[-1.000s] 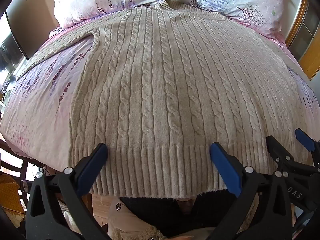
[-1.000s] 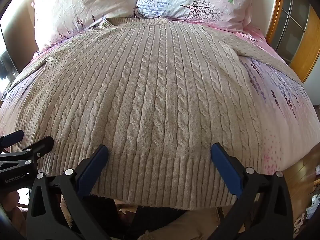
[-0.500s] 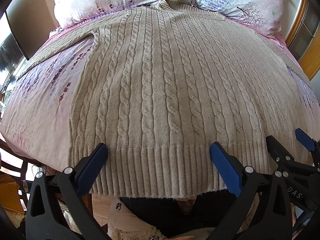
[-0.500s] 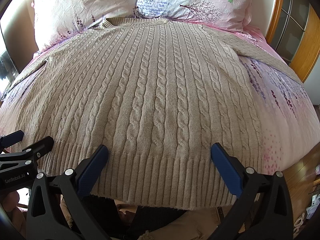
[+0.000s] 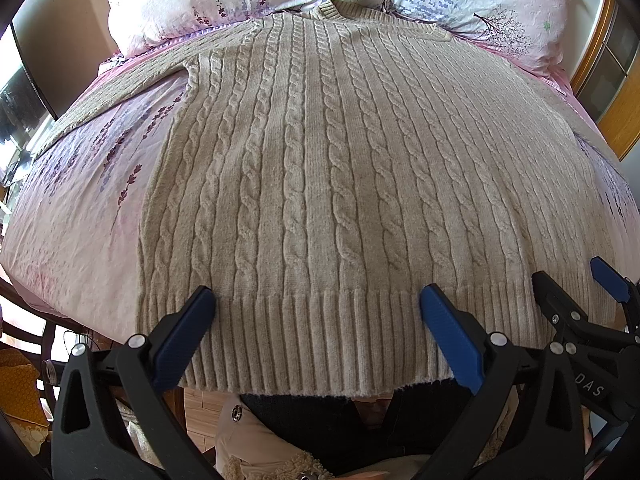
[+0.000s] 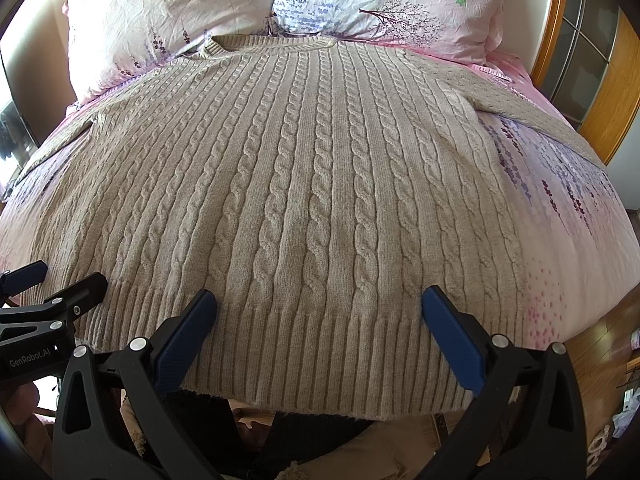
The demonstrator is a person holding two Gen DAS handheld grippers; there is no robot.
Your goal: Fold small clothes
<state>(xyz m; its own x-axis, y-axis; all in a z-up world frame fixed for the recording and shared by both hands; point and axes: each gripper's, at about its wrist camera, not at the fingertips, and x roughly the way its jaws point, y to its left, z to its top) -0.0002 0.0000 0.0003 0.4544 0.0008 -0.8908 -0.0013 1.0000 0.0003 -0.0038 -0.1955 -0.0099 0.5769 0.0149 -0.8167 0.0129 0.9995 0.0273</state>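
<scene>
A beige cable-knit sweater lies flat and face up on the bed, collar far, ribbed hem near me; it also shows in the right wrist view. Its sleeves spread out to both sides. My left gripper is open, its blue-padded fingers straddling the hem's left half. My right gripper is open over the hem's right half. Each gripper shows in the other's view: the right one at the right edge, the left one at the left edge.
The bed has a pink floral sheet and two floral pillows at the head. A wooden frame with glass stands at the right. The person's dark clothing shows below the hem, at the bed's near edge.
</scene>
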